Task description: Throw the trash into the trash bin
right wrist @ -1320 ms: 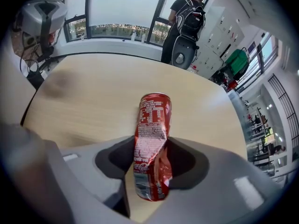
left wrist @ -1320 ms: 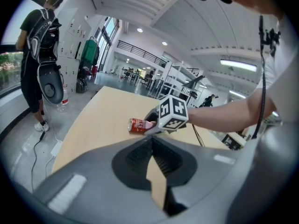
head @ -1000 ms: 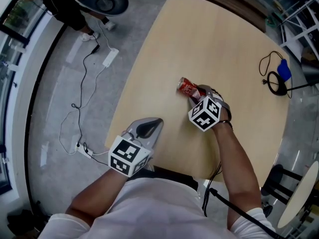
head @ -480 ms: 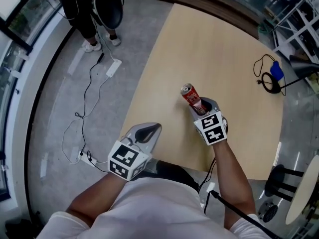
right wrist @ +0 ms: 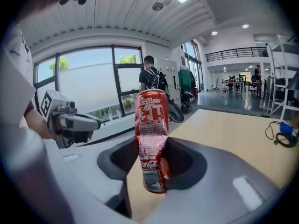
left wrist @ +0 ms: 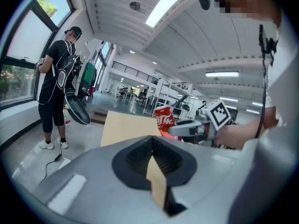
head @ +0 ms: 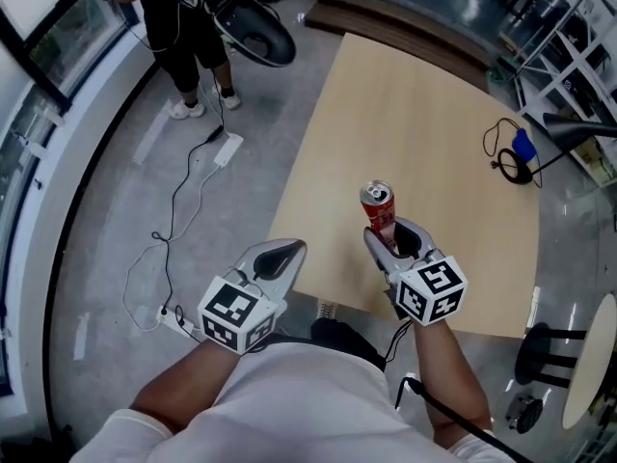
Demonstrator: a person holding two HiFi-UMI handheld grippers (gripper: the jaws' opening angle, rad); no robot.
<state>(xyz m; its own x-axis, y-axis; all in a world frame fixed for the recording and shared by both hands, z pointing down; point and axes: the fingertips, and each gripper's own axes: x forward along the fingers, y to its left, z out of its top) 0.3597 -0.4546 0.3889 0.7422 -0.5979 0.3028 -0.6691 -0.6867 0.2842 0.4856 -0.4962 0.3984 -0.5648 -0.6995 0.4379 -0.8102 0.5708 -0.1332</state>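
Note:
A crushed red drink can [head: 377,205] stands upright in my right gripper [head: 388,234], lifted off the pale wooden table [head: 415,104] near its front edge. The jaws are shut on the can's dented lower half, seen close in the right gripper view [right wrist: 152,134]. My left gripper [head: 287,251] hangs left of the table over the grey floor, shut with nothing in it. From the left gripper view, the can [left wrist: 164,120] and the right gripper [left wrist: 187,127] show beyond the closed tips. No trash bin shows in any view.
A person in black [head: 178,17] stands at the far left beside a black chair [head: 255,32]. Cables and a power strip [head: 227,148] lie on the floor. A blue object with a black cable [head: 516,152] rests on the table's right side. A stool [head: 545,345] stands at right.
The can went from lying on the table to upright in the air, as my right gripper rose and rolled with it toward the near edge. The left gripper drifted slightly.

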